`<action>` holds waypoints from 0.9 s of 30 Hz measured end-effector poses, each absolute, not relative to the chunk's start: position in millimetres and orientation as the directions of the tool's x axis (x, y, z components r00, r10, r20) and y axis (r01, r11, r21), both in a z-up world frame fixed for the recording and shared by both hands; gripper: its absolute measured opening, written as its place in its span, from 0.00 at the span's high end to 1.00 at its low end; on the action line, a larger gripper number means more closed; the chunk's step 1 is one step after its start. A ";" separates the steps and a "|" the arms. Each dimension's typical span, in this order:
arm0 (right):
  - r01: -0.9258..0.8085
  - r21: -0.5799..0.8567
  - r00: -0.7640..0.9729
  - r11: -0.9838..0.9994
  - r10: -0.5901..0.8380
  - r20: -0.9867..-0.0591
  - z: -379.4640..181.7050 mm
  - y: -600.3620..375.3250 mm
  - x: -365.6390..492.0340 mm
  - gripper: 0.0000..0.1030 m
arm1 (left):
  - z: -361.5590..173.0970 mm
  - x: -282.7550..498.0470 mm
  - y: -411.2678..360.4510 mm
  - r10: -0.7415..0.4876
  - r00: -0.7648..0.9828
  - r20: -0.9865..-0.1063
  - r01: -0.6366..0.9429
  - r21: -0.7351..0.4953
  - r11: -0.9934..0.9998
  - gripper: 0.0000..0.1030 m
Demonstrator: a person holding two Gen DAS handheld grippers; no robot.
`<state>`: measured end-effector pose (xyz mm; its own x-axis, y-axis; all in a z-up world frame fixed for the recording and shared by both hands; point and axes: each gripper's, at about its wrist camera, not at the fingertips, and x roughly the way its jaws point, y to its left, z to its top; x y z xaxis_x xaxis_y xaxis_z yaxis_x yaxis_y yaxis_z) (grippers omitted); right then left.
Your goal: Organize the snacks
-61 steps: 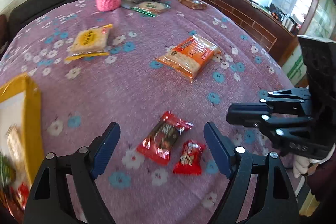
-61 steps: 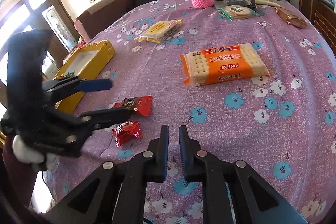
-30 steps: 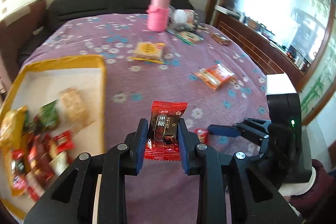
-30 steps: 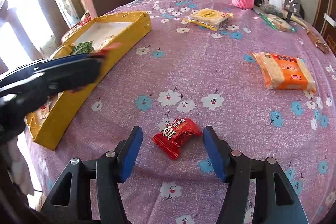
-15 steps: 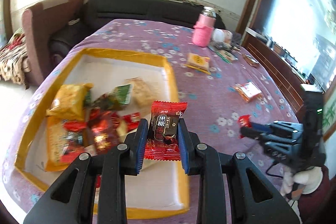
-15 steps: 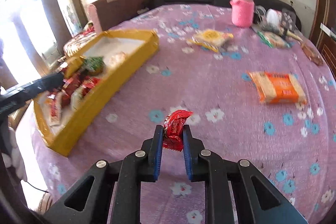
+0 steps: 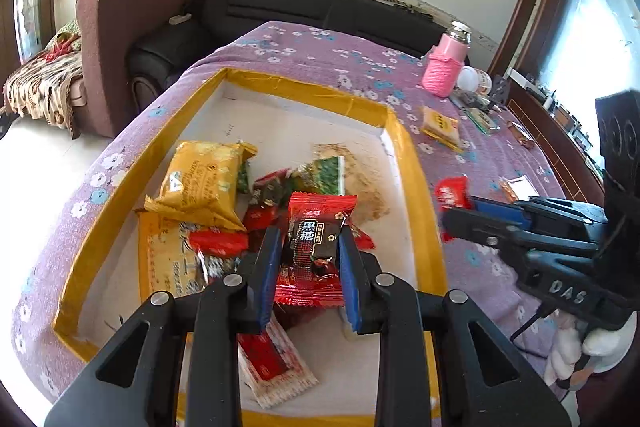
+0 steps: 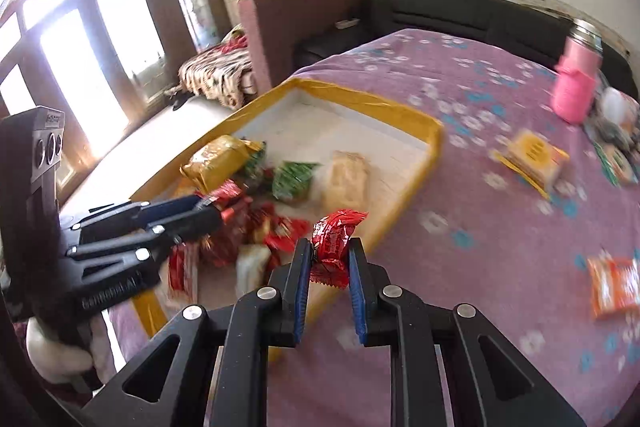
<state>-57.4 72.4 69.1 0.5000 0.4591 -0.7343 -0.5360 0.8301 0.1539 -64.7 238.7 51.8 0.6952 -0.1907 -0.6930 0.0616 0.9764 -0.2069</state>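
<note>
My left gripper (image 7: 308, 247) is shut on a red and black candy packet (image 7: 314, 251) and holds it above the yellow-rimmed tray (image 7: 416, 179), which holds several snack packets. My right gripper (image 8: 330, 259) is shut on a small red candy packet (image 8: 334, 241) and hovers over the tray's near right rim (image 8: 404, 187). In the left wrist view the right gripper (image 7: 460, 215) comes in from the right with the red packet (image 7: 452, 193) at its tips. In the right wrist view the left gripper (image 8: 200, 211) reaches over the tray from the left.
On the purple flowered cloth (image 7: 480, 163) lie a yellow cracker pack (image 7: 440, 123), an orange biscuit pack (image 8: 614, 285) and a pink bottle (image 7: 446, 67) with clutter at the far end. A sofa (image 7: 300, 7) and armchair (image 7: 120, 39) stand behind the table.
Both grippers have moved left toward the tray with their packets. The left gripper now hangs lower over the snack pile; the right one has reached the tray's rim.
</note>
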 end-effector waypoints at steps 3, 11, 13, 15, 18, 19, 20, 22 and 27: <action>-0.549 0.131 0.483 0.825 0.441 -0.757 60.4 96.8 -42.0 0.82 | 50.9 -54.3 244.8 -0.185 0.690 -0.700 0.048 -0.211 0.976 0.75; -0.533 0.104 0.451 0.840 0.386 -0.805 36.4 124.8 -10.0 0.82 | 48.0 -43.7 251.9 -0.207 0.688 -0.695 0.053 -0.236 0.970 0.75; -0.532 0.102 0.449 0.841 0.382 -0.808 33.7 126.4 -7.1 0.82 | 46.2 -43.3 252.7 -0.219 0.685 -0.695 0.056 -0.249 0.967 0.75; -0.529 0.105 0.448 0.842 0.382 -0.808 32.8 127.5 -5.3 0.80 | 44.7 -42.9 253.1 -0.227 0.682 -0.695 0.058 -0.257 0.965 0.75; -0.513 0.125 0.455 0.849 0.393 -0.799 34.2 124.3 -3.9 0.79 | 44.8 -46.1 251.2 -0.235 0.680 -0.694 0.060 -0.267 0.962 0.63; -0.508 0.144 0.454 0.849 0.406 -0.793 36.6 121.4 -4.9 0.78 | 46.5 -48.9 250.4 -0.235 0.683 -0.691 0.059 -0.268 0.961 0.58; -0.503 0.163 0.454 0.849 0.420 -0.786 39.1 118.2 -5.8 0.76 | 48.0 -50.9 249.5 -0.234 0.685 -0.690 0.058 -0.268 0.962 0.50; -0.491 0.199 0.463 0.848 0.447 -0.765 46.6 110.4 -9.1 0.64 | 52.7 -57.4 247.0 -0.214 0.694 -0.688 0.044 -0.255 0.966 0.43; -0.480 0.225 0.508 0.848 0.477 -0.717 64.7 86.7 -31.2 0.57 | 65.3 -69.8 243.8 -0.080 0.723 -0.686 -0.044 -0.162 0.986 0.28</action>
<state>-31.2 86.7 64.7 0.5078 0.4771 -0.7173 -0.4797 0.8482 0.2245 -69.8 243.8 65.3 0.7233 -0.0803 -0.6859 -0.0442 0.9858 -0.1621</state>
